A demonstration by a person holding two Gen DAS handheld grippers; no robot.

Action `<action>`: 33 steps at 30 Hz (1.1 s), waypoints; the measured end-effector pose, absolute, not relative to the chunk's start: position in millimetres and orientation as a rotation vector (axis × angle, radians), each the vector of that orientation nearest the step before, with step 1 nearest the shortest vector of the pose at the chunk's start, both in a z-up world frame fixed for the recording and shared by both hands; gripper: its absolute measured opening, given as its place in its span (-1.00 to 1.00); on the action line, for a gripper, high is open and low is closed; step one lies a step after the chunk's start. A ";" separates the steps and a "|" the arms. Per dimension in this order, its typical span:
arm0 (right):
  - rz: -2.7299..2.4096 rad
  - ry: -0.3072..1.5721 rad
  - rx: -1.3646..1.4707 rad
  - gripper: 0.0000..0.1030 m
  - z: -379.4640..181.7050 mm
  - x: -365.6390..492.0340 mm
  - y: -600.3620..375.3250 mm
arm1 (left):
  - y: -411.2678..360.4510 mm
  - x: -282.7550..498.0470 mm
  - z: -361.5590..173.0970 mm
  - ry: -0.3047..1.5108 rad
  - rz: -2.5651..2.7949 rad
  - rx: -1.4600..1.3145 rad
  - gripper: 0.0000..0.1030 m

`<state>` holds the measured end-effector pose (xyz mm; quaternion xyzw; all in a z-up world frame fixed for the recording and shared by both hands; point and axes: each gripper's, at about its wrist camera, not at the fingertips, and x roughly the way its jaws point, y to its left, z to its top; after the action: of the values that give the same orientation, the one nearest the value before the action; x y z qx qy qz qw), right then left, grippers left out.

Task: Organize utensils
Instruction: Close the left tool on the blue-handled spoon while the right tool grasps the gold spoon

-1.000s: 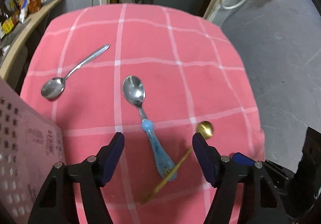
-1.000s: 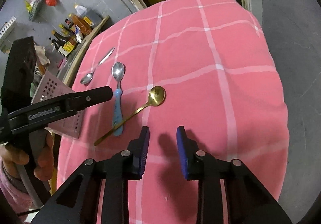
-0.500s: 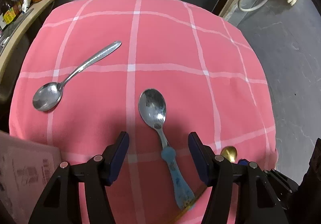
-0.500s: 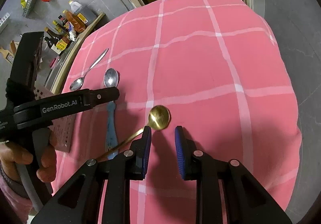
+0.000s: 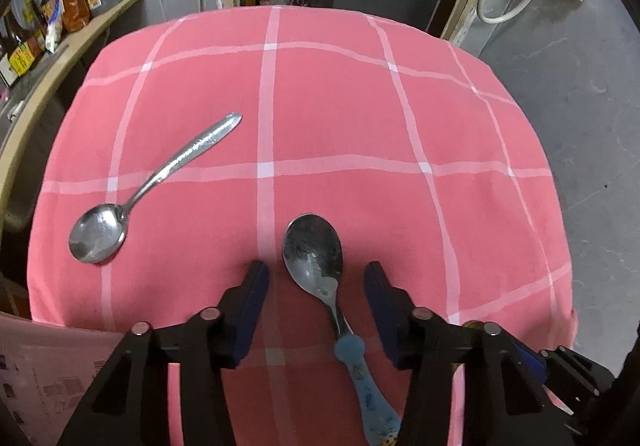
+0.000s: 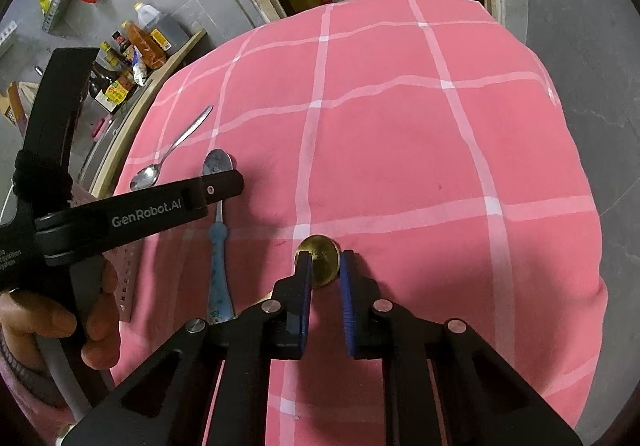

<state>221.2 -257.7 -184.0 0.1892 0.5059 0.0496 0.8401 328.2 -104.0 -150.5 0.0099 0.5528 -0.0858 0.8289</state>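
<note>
On the pink checked tablecloth [image 5: 340,106] lie three spoons. A blue-handled spoon [image 5: 320,266] lies between the fingers of my open left gripper [image 5: 314,274], its bowl just ahead of the tips; it also shows in the right wrist view [image 6: 218,222]. A plain steel spoon [image 5: 152,186] lies to the left, also seen in the right wrist view [image 6: 172,150]. A gold spoon's bowl [image 6: 319,258] sits between the narrowly parted fingers of my right gripper [image 6: 322,260]; whether the pads touch it is unclear. The left gripper [image 6: 224,184] shows from the side.
A pink perforated holder [image 5: 48,378] stands at the near left table edge, also in the right wrist view [image 6: 128,266]. A shelf with bottles [image 5: 44,26] runs along the left. The grey floor [image 5: 580,86] drops away on the right.
Both grippers moved forward and down. The blue-handled spoon now lies between the left fingers, and the gold spoon's bowl now sits between the right fingers.
</note>
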 end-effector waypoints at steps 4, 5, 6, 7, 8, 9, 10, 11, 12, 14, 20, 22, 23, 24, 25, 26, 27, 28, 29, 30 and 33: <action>0.099 1.072 0.417 -0.90 -185.0 221.6 -262.2 | -92.9 336.0 -152.7 1.189 -0.222 -0.080 -0.71; 0.099 1.072 0.424 -0.91 -185.6 221.4 -262.0 | -89.1 335.9 -152.8 1.189 -0.226 -0.108 -0.71; 0.099 1.072 0.430 -0.92 -186.0 221.3 -262.7 | -85.5 334.9 -152.4 1.187 -0.233 -0.126 -0.72; 0.100 1.072 0.433 -0.92 -186.2 221.3 -262.9 | -84.9 334.0 -152.9 1.186 -0.238 -0.139 -0.73; 0.103 1.071 0.438 -0.93 -186.3 221.1 -262.9 | -83.5 332.9 -152.9 1.182 -0.248 -0.154 -0.77; 0.106 1.071 0.445 -0.94 -186.9 220.7 -262.5 | -82.8 331.5 -152.9 1.180 -0.257 -0.166 -0.83; 0.110 1.069 0.455 -0.94 -187.4 220.3 -262.7 | -81.0 330.7 -153.3 1.181 -0.265 -0.171 -0.85; 0.112 1.067 0.465 -0.95 -187.2 219.7 -263.5 | -80.8 330.5 -152.9 1.180 -0.279 -0.181 -0.85; 0.112 1.063 0.471 -0.96 -186.8 219.1 -264.0 | -81.2 330.1 -152.2 1.178 -0.284 -0.184 -0.87; 0.117 1.059 0.477 -0.96 -186.4 219.1 -263.9 | -82.1 329.8 -150.6 1.176 -0.300 -0.191 -0.90; 0.126 1.046 0.500 -0.96 -184.1 218.2 -268.2 | -90.2 331.5 -146.1 1.177 -0.339 -0.197 -0.93; 0.127 1.042 0.510 -0.97 -183.1 217.4 -270.3 | -97.7 334.6 -146.2 1.183 -0.354 -0.191 -0.92; 0.126 1.040 0.515 -0.97 -182.6 216.7 -270.8 | -101.5 335.5 -147.5 1.195 -0.367 -0.183 -0.92; 0.124 1.039 0.518 -0.97 -182.2 216.1 -271.9 | -105.2 336.0 -148.9 1.204 -0.369 -0.171 -0.93; 0.122 1.038 0.521 -0.97 -181.7 215.6 -273.1 | -108.3 336.4 -150.1 1.210 -0.369 -0.158 -0.92; 0.119 1.037 0.524 -0.97 -181.4 215.0 -274.2 | -111.1 336.7 -151.4 1.216 -0.370 -0.146 -0.92; 0.117 1.037 0.526 -0.97 -181.3 214.6 -275.1 | -114.8 337.4 -152.9 1.221 -0.374 -0.139 -0.93; 0.114 1.037 0.526 -0.97 -181.5 214.2 -275.1 | -116.0 337.6 -153.9 1.226 -0.375 -0.133 -0.92; 0.112 1.037 0.526 -0.97 -181.3 213.7 -276.0 | -118.8 338.8 -154.9 1.232 -0.374 -0.122 -0.92; 0.109 1.037 0.525 -0.97 -181.2 213.0 -276.5 | -120.2 339.5 -154.9 1.234 -0.380 -0.121 -0.92; 0.103 1.040 0.527 -0.97 -182.0 211.4 -278.4 | -126.0 341.5 -154.2 1.242 -0.404 -0.117 -0.92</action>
<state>211.4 -278.4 -182.0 0.2486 0.4909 0.0485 0.8335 341.5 -126.0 -154.2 -0.0544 0.5776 -0.1879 0.7926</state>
